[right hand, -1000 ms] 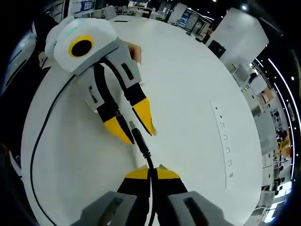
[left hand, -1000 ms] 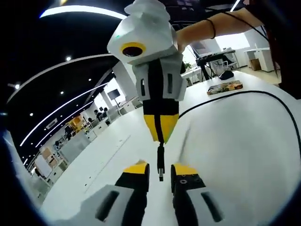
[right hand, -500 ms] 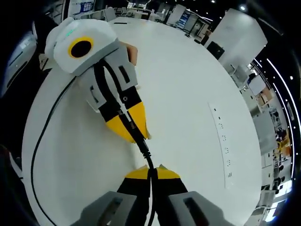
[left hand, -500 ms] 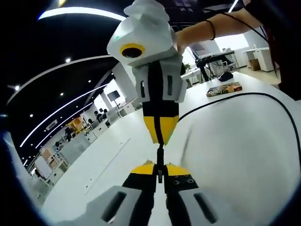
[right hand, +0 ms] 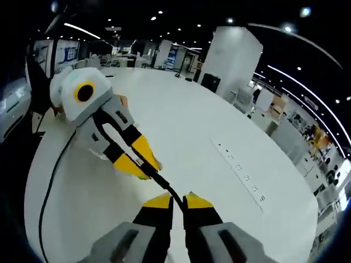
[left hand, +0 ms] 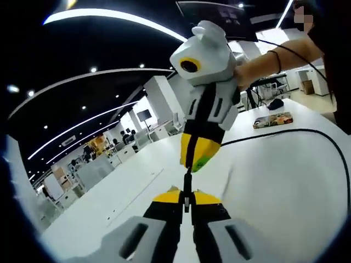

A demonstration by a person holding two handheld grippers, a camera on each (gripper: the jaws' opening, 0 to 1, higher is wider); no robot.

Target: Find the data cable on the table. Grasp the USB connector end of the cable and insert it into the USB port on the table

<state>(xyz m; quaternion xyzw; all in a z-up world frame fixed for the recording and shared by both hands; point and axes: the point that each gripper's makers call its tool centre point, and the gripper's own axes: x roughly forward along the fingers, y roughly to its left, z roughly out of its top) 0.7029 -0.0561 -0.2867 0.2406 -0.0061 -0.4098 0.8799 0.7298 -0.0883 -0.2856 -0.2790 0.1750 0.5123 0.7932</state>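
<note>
A black data cable (left hand: 307,131) loops over the white table (left hand: 285,186). Its USB connector (left hand: 187,201) stands between the yellow tips of my left gripper (left hand: 187,198), which is shut on it. The right gripper (left hand: 193,163) hangs just above, at the cable's short upright stretch. In the right gripper view, the cable (right hand: 160,183) runs from the left gripper (right hand: 143,167) into the narrow gap of my right gripper (right hand: 178,200), whose jaws stand slightly apart. A strip of ports (right hand: 241,175) is set into the table to the right.
A small colourful box (left hand: 272,119) and a dark bag (left hand: 276,103) lie at the table's far side. A person's arm (left hand: 269,57) holds the right gripper. The cable's slack (right hand: 49,192) trails along the table edge.
Left jaws closed on the USB connector a second ago and stay shut. The right gripper has tilted and drawn back, and its jaws have parted slightly around the cable.
</note>
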